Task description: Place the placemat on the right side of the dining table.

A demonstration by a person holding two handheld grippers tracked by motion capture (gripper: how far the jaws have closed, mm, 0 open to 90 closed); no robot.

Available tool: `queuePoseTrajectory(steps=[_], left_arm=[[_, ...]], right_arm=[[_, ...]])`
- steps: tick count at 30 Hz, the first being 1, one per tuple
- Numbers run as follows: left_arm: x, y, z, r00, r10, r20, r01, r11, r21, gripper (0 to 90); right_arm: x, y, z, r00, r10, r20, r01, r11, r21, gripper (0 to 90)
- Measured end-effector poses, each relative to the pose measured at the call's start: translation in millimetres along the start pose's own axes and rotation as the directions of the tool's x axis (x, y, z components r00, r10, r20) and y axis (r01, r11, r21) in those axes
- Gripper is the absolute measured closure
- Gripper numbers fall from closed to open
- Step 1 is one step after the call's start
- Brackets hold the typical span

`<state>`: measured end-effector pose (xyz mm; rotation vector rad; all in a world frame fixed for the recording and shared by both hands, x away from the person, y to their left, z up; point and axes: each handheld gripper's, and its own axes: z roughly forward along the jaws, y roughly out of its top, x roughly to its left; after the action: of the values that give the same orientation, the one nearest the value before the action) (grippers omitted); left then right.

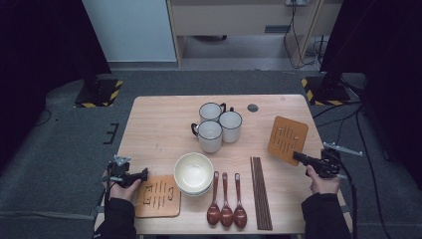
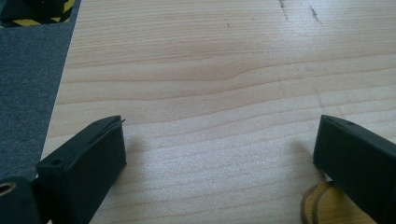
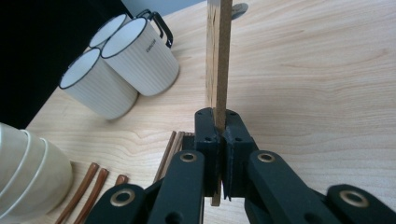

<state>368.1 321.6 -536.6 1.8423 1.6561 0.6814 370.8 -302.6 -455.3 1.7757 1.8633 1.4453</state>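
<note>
At a light wooden table [image 1: 159, 124], a person's right gripper [image 1: 298, 157] clamps the near edge of a cork trivet [image 1: 287, 139], its jaws closed tight on the thin board, which stands edge-on between them in the right gripper view [image 3: 218, 60]. The trivet is tilted above the table's right side, close to the right edge, with bare wood beneath and beyond it. The left gripper [image 1: 142, 175] rests at the near left corner with its jaws spread wide and nothing between them, just beside a second cork trivet [image 1: 158, 196] lying flat near the front edge. The left half of the table, far from the person, is open wood. Three white mugs [image 1: 219, 124] cluster at the far centre. A stack of cream bowls [image 1: 193, 173] sits in the middle, its exact number hard to tell. Three brown spoons [image 1: 226, 201] lie side by side at the near centre, and a bundle of dark chopsticks [image 1: 261, 191] lies to their right.
</note>
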Motion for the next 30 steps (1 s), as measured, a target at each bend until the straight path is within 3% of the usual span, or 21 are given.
queuePoseTrajectory(steps=[23,30], left_arm=[[0.0,0.0,0.0,1.0000,0.000,0.000,0.000,1.0000,0.000,1.3],[0.0,0.0,0.0,1.0000,0.000,0.000,0.000,1.0000,0.000,1.3]], right_arm=[[-1.6,-2.3,5.7,0.9962,0.001,0.087,-0.007,0.998,0.069,87.0],[-2.1,-2.3,5.4,0.9953,-0.007,0.097,0.001,0.998,0.062,86.5]])
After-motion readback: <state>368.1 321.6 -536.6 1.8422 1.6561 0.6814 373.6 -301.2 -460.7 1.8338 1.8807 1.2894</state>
